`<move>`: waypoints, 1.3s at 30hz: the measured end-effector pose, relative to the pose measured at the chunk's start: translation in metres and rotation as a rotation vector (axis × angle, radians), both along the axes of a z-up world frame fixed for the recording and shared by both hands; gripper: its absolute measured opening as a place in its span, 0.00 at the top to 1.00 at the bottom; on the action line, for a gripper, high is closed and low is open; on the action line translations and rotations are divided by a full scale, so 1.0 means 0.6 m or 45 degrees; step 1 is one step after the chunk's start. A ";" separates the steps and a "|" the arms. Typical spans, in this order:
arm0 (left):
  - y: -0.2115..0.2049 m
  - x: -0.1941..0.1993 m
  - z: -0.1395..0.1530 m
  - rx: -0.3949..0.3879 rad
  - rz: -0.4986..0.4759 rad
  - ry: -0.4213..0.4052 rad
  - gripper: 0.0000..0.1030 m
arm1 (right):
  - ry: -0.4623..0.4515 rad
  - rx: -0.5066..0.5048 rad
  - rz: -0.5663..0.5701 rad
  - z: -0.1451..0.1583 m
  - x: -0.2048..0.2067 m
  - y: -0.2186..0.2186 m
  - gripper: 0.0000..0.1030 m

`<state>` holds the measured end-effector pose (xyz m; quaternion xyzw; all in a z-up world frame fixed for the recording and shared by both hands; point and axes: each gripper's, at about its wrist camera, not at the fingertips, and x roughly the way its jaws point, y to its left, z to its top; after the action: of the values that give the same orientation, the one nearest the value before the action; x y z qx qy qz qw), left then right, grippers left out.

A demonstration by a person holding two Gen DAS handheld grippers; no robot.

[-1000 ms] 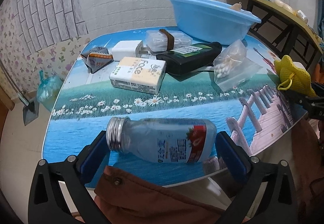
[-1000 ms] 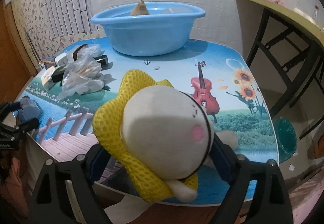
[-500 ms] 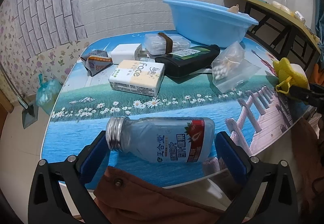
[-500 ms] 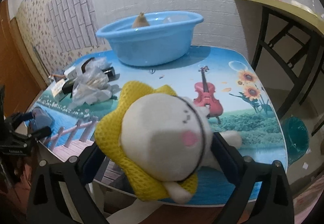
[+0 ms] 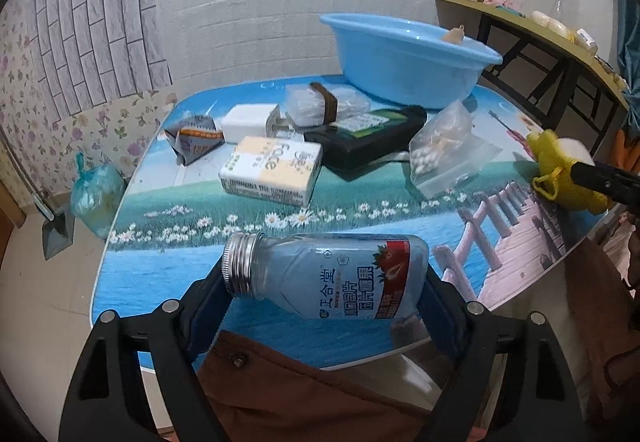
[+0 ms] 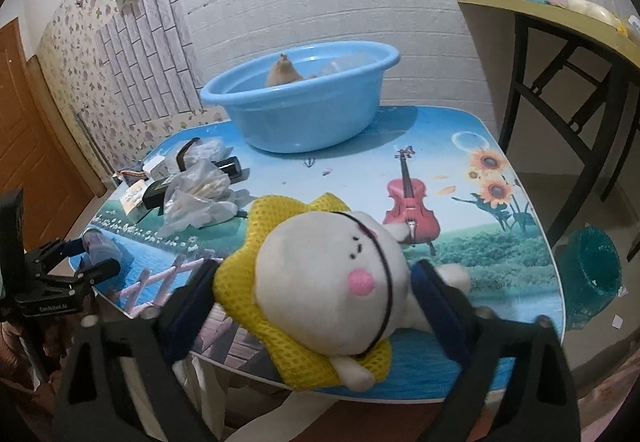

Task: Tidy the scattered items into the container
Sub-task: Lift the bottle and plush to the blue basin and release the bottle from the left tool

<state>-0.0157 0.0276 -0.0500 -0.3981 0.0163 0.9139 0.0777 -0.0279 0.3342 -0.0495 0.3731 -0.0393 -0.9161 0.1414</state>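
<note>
Both jaws closing at table (image 5: 132, 270) edge, far from basin (image 6: 304, 122).

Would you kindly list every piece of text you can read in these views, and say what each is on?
"Face": tissue pack.
"正合堂": bottle held end to end in the closing left gripper; its other lines are too blurred.
"GenRobot.AI": left gripper's body, in the right wrist view.
Dark flat bottle label: too small.

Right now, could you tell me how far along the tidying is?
Early. The blue basin already holds a brownish item. In hand: the left claw is closing on the clear bottle, the right claw on the plush toy. Left on the table: tissue pack, dark bottle, white box, several bags.
</note>
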 end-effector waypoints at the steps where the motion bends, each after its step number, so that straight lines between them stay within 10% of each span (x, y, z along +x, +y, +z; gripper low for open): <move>1: 0.001 0.000 0.004 0.000 0.000 0.006 0.18 | 0.015 0.008 0.000 0.003 0.001 -0.001 0.23; 10: 0.007 -0.006 0.031 0.030 0.009 0.035 0.18 | 0.038 0.026 0.055 0.016 0.002 -0.009 0.37; 39: 0.077 -0.165 0.173 0.060 -0.096 0.253 0.18 | 0.323 -0.018 0.200 0.139 -0.094 -0.047 0.38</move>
<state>-0.1147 0.0741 0.0539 -0.3027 0.0175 0.9454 0.1194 -0.0845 0.3061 0.0340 0.2551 0.0018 -0.9417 0.2192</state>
